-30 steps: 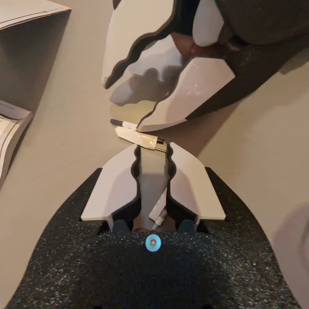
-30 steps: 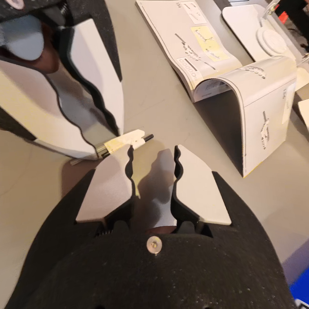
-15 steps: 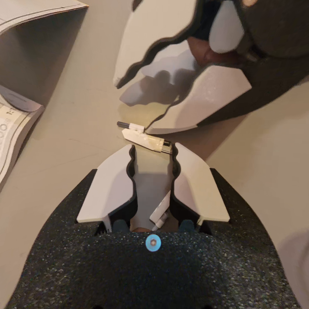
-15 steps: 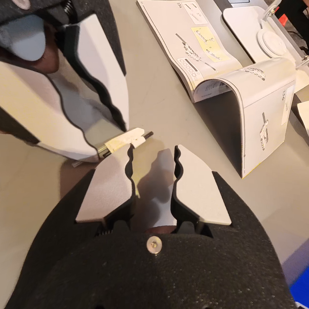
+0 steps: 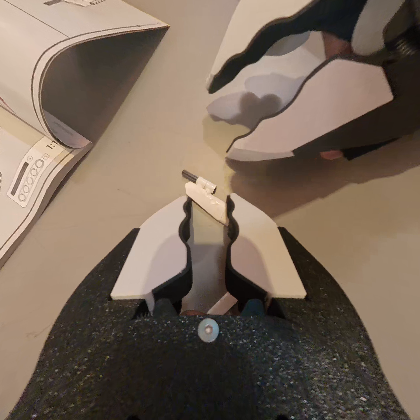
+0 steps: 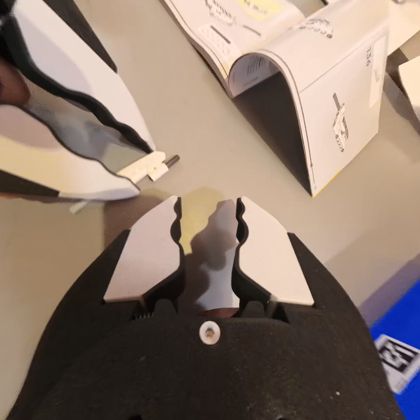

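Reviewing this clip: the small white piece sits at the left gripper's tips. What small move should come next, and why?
Probably ease the right gripper toward the black pin. The left gripper pinches the white piece crosswise at its very tips, the pin juts free beyond them, and the right jaws stand open and empty close by.
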A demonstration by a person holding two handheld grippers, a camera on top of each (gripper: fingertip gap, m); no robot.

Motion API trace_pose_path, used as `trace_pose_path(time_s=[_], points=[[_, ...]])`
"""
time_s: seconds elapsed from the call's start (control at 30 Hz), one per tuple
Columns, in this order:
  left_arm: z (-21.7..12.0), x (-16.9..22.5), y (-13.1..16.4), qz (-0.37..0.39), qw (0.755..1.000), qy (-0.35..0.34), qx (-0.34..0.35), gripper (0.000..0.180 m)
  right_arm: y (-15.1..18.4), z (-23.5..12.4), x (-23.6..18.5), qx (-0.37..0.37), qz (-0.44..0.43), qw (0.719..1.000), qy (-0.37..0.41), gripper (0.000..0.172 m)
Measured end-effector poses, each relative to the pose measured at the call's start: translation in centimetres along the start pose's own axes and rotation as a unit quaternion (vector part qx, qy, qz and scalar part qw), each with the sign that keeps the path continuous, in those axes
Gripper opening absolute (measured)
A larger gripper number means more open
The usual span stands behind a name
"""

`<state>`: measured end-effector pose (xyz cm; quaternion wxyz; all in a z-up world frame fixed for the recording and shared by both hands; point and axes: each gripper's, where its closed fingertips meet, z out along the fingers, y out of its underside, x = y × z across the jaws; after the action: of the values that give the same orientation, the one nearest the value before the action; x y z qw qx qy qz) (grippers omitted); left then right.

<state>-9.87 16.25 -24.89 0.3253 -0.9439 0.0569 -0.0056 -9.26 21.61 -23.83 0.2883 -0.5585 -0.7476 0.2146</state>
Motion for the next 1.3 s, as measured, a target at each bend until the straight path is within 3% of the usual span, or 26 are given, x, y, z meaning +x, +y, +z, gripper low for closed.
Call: trace_pose_path(time_s=[0.13,0.23,0.33,0.5,0.6,0.67,0.9,1.0,1.1,1.3], points=[[0.0,-0.4,0.0,0.004,1.0,-0.001,0.005,0.018,1.1,-2.5,0.1,-0.083,-0.101,0.99,0.049,0.042],[0.0,-0.5,0.0,0.008,1.0,-0.001,0.01,0.018,1.0,-5.9,0.0,-0.176,-0.23,0.952,0.103,0.042],[0.0,-0.5,0.0,0.008,1.0,0.0,0.016,0.018,-0.9,-9.9,0.4,-0.268,-0.367,0.87,0.189,0.042],[0.0,-0.5,0.0,0.009,1.0,0.001,0.021,0.018,-3.9,-14.1,-0.6,-0.389,-0.529,0.703,0.275,0.042],[0.0,-0.5,0.0,0.01,1.0,0.0,0.021,0.018,-4.9,-14.6,-3.0,-0.397,-0.587,0.645,0.288,0.043],[0.0,-0.5,0.0,0.009,1.0,-0.001,0.022,0.018,-5.1,-14.4,-5.0,-0.385,-0.609,0.639,0.268,0.042],[-0.2,-0.4,0.2,0.01,1.0,-0.001,0.027,0.018,-3.8,-12.0,-7.2,-0.39,-0.595,0.685,0.16,0.044],[-0.2,-0.4,0.2,0.011,1.0,0.001,0.029,0.018,-4.2,-11.3,-6.7,-0.391,-0.604,0.669,0.186,0.045],[-0.2,-0.4,0.2,0.012,0.999,0.002,0.031,0.018,-3.6,-11.0,-7.4,-0.393,-0.612,0.669,0.151,0.045],[0.0,-0.4,0.0,0.013,0.999,0.005,0.037,0.018,-2.1,-9.4,-10.0,-0.366,-0.557,0.746,-0.009,0.046]])
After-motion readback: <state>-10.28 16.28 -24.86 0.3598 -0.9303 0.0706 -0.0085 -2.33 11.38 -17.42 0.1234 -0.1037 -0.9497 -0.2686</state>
